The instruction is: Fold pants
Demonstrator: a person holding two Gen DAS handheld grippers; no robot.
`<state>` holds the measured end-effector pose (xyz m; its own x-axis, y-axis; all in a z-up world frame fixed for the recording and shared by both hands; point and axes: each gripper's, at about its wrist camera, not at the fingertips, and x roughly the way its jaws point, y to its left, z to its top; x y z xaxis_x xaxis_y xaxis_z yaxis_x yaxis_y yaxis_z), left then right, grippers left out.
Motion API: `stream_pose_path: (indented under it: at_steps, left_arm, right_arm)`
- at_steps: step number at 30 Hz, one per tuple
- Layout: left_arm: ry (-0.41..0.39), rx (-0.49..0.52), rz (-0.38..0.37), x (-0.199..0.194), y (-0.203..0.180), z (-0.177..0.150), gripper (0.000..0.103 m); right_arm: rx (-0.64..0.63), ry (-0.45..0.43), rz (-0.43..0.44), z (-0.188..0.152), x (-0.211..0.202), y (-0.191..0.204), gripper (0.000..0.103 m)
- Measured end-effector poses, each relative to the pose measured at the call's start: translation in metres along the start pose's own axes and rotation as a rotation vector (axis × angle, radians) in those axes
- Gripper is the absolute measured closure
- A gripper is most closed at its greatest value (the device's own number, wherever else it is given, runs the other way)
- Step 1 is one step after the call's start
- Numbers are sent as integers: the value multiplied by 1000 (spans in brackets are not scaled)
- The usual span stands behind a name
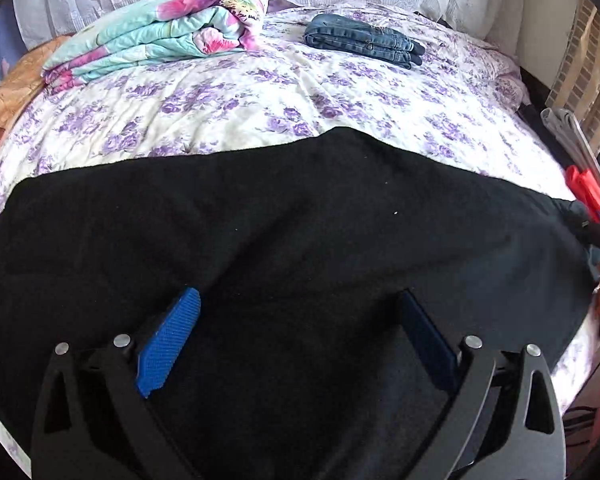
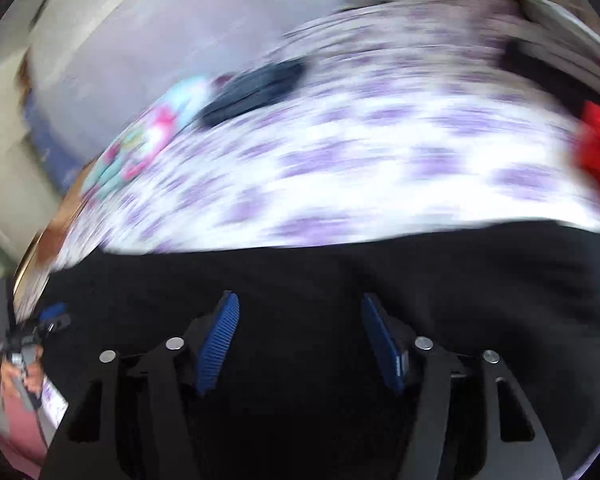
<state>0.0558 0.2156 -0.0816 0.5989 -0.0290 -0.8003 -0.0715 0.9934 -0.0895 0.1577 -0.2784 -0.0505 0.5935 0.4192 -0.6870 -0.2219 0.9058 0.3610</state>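
Black pants [image 1: 300, 220] lie spread flat across the near part of the bed, filling the lower half of the left wrist view. They also show in the blurred right wrist view [image 2: 340, 272]. My left gripper [image 1: 300, 300] is open and empty just above the pants, blue pads wide apart. My right gripper [image 2: 298, 308] is open and empty over the pants. The right wrist view is smeared by motion. The left gripper shows at its left edge [image 2: 52, 316].
The bed has a purple floral sheet [image 1: 260, 96]. A folded floral quilt [image 1: 160, 40] lies at the back left. Folded blue jeans [image 1: 364, 40] lie at the back centre. Red and grey hangers [image 1: 580, 176] lie at the bed's right edge.
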Motion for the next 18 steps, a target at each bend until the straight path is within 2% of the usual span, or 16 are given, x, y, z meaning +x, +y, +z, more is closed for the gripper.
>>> stream_pose_path:
  at_steps: [1,3,5,6,7,8,10,12,14,16,18]
  left_arm:
    - [0,7,13,4,-5,0,6]
    - [5,13,27,3,-9,0,6]
    - [21,2,29,1,-10,5,6]
    - [26,-10,25,-2,-11,8,6]
    - [17,-20,4,-9,-13,13,6]
    - [-2,-26,-32,-16,-15,18,7]
    - [-41,-38,-104,-25,-21,31,6]
    - [-40,-45,-148,-18,-28,47,6]
    - [19,-59,-163,9,-28,60,7]
    - [74,-89,-161,32,-24,64,7]
    - [77,-110,-172,42,-14,67,8]
  right_arm:
    - [53,-30,-19,-1,-18,-30,61]
    - [91,-69,-52,-4,-39,-57,73]
    - [143,-110,-121,-9,-52,-60,67]
    - [150,-126,-140,-10,-54,-52,50]
    - [118,-150,-134,-11,-51,-31,41]
    - [75,-161,-96,-11,-46,-10,40]
    - [-26,-140,40,-7,-22,49,41]
    - [-114,-80,185,-4,12,107,41]
    - [-206,-21,308,-3,42,163,41]
    - [-297,41,357,-4,73,212,42]
    - [-348,148,393,-6,110,249,43]
